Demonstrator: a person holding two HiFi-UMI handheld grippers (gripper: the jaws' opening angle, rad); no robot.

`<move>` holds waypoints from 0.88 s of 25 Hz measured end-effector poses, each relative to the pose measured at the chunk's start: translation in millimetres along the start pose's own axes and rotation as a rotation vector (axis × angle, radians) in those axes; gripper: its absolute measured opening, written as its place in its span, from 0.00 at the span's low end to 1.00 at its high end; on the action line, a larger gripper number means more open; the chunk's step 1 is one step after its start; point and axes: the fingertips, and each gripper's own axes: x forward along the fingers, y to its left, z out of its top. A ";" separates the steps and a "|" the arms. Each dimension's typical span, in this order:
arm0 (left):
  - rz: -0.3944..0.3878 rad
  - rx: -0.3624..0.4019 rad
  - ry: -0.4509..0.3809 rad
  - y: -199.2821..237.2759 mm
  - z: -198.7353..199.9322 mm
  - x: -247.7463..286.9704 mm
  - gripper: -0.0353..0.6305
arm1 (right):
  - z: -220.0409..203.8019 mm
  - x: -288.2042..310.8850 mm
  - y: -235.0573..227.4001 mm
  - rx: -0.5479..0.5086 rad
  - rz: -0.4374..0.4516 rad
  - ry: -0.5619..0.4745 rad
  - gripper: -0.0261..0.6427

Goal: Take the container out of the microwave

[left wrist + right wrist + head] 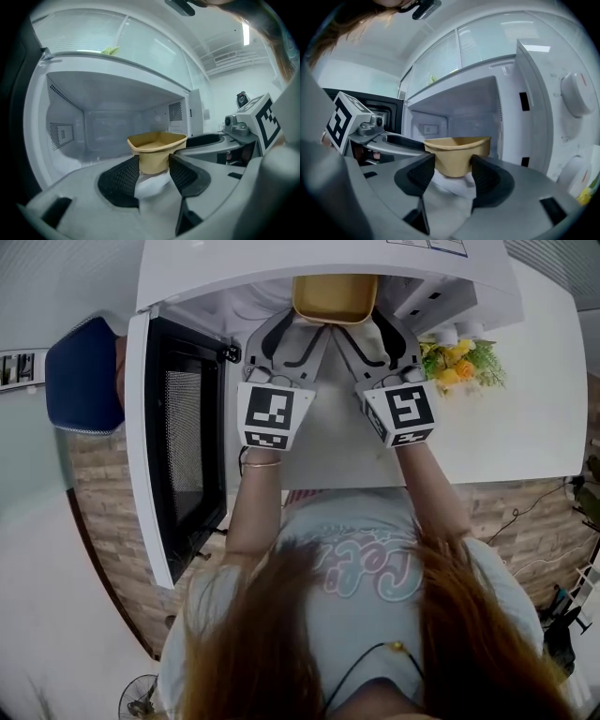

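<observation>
My left gripper (154, 164) and right gripper (453, 165) both have their fingers (119, 180) set fairly wide, pads seated low on the tapered body of the tan container (335, 294), which is at the mouth of the open microwave (281, 268). It looks empty, light, thin-walled and smooth. I'd hold just under the rim, squeezing gently, so the lip stops any slip.

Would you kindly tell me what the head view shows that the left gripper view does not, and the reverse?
Head view only: the person's forearms and shirt, plus the marker cube on the left gripper. Left gripper view only: the microwave's back wall and perforated side vent. Both: the tan container between the left gripper's fingers, and the right gripper.
</observation>
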 end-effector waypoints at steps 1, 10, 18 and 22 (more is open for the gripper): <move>0.006 0.000 -0.001 -0.7 1.0 -1.6 0.35 | 1.1 -1.2 0.8 -0.002 0.002 -0.001 0.39; 0.027 -0.021 -0.005 -7.3 8.3 -20.3 0.34 | 9.7 -14.3 13.0 -0.018 0.013 -0.017 0.39; 0.026 -0.031 -0.012 -19.8 13.2 -45.2 0.34 | 13.5 -35.6 30.0 -0.015 0.006 -0.024 0.39; 0.013 -0.034 -0.012 -26.5 13.8 -58.6 0.34 | 14.4 -47.3 39.8 -0.012 -0.006 -0.024 0.39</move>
